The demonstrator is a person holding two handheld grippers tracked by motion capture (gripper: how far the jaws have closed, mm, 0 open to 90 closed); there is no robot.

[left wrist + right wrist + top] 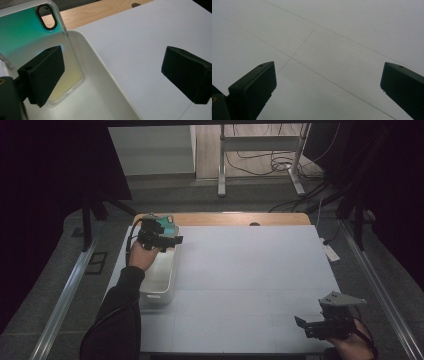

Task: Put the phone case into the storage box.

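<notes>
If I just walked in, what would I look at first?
Probably the shiny teal phone case leaning inside the white tub at the table's left edge. The left gripper hangs wide open right beside it. The right gripper, also open, waits over the bare white table at the near right corner.

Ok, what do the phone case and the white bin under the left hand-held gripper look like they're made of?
Phone case: looks like clear, glossy plastic, hard or soft I cannot tell; the rim is see-through and the back shows a teal-to-yellow iridescent sheen. White bin: likely moulded plastic with a smooth, slightly shiny finish, judging by its rounded rim and soft reflections. The left hand-held gripper stands open, its jaws matte black.
</notes>
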